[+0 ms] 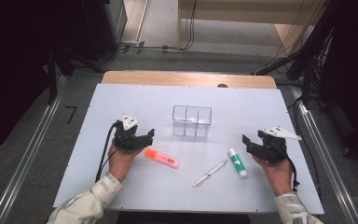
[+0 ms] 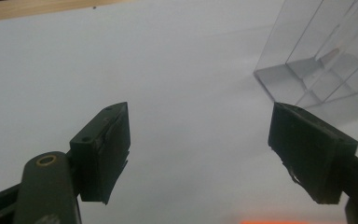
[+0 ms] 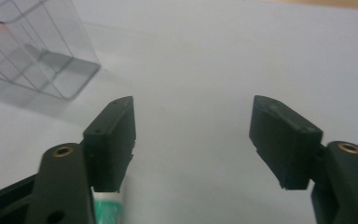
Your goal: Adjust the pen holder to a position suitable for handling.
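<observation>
A clear plastic organizer with several compartments stands near the middle of the white table. In front of it lie an orange highlighter, a slim pen and a white glue stick with a green label. My left gripper hovers just left of the highlighter, open, with nothing between its jaws. The organizer is ahead to its right. My right gripper sits just right of the glue stick, also open and empty. The glue stick peeks out under its left jaw.
The table's wooden far edge borders the white surface. Floor rails run along both sides, and cables and dark equipment stand behind. An orange sliver of the highlighter shows at the bottom of the left gripper view.
</observation>
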